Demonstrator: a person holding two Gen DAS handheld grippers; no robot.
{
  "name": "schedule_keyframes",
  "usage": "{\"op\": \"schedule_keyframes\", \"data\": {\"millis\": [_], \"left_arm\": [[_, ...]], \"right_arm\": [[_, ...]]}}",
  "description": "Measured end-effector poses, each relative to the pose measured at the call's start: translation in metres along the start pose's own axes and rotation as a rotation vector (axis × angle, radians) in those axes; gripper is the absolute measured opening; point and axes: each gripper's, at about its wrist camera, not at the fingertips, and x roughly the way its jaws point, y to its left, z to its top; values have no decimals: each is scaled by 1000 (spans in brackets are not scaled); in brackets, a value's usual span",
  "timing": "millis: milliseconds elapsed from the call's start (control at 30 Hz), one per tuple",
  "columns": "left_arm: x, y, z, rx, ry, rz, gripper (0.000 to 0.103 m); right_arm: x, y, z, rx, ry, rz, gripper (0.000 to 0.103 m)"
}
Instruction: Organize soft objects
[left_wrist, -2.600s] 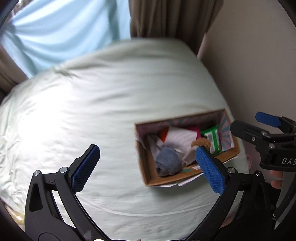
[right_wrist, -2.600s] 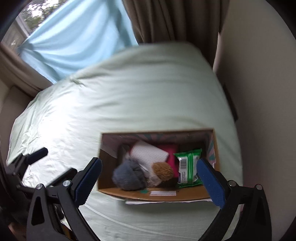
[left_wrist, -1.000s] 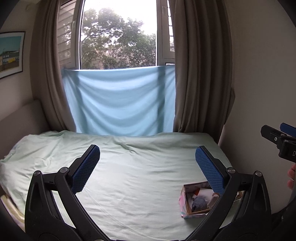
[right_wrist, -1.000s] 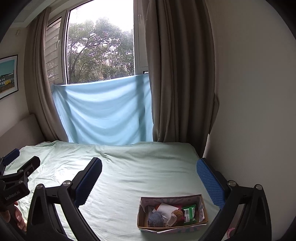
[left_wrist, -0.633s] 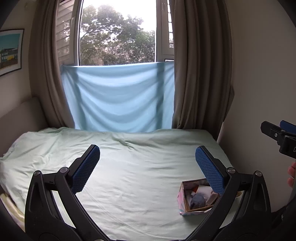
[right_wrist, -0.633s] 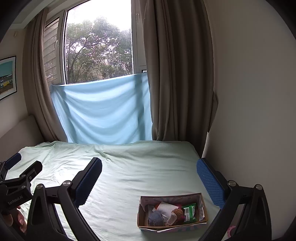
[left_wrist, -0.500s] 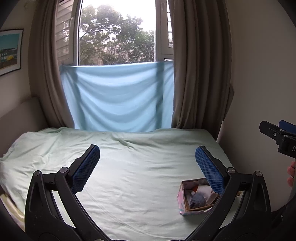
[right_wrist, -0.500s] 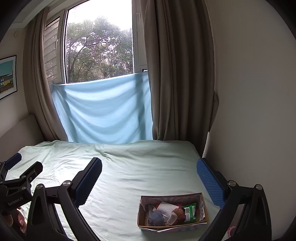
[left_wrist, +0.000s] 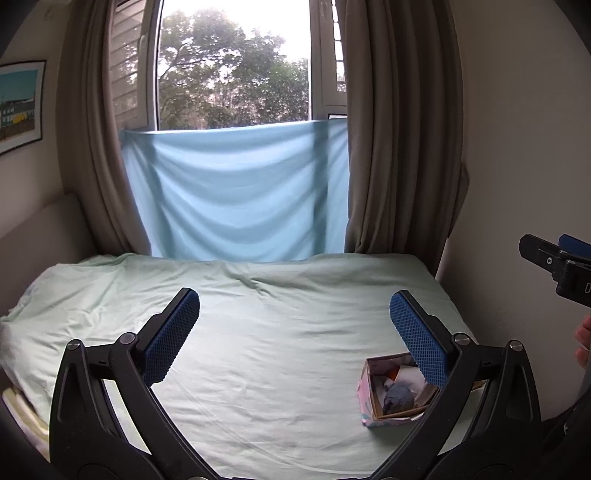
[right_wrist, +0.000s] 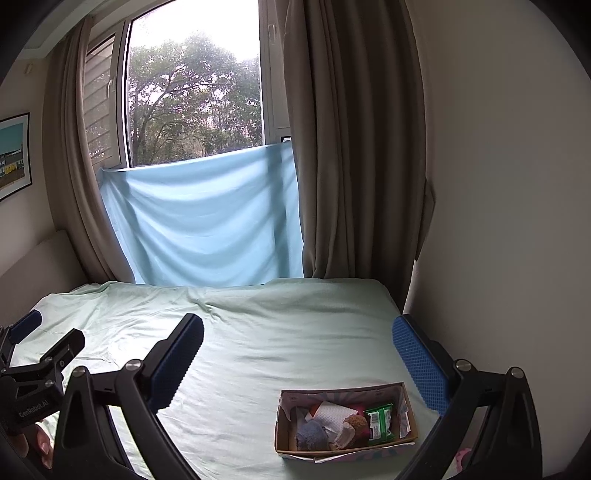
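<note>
both the left gripper (left_wrist: 295, 325) and the right gripper (right_wrist: 297, 349) hang wide apart and hold nothing, well above the bed (right_wrist: 295, 332). just beyond the right one a cardboard box (right_wrist: 345, 448) sits near the bed's right edge with a grey-blue woolly ball (right_wrist: 312, 435), a white cloth (right_wrist: 334, 413), a brown fuzzy thing (right_wrist: 355, 422) and a green packet (right_wrist: 380, 421) crowded inside; all look light and squashy, so a gentle pinch at the ball's bulging middle should do. whatever lies under the cloth is hidden, and past it only curtains (right_wrist: 351, 147) and the window show.
</note>
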Motion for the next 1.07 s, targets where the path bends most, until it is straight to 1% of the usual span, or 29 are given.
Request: {"op": "schedule_keyframes", "data": {"millis": [400, 567, 833, 900, 1067], "left_arm": [[-1, -2, 1, -6, -3, -3, 103], [0, 2, 3, -27, 1, -30, 103], [-6, 2, 4, -29, -39, 1, 103], [-4, 3, 4, -35, -34, 18, 103], [0, 7, 1, -46, -41, 22, 103]], "right_arm": [[2, -1, 2, -5, -5, -3, 102], [4, 0, 3, -8, -6, 0, 102], [6, 1, 2, -18, -17, 13, 102], [8, 2, 2, -20, -14, 17, 102], [12, 5, 3, -28, -7, 22, 102]]}}
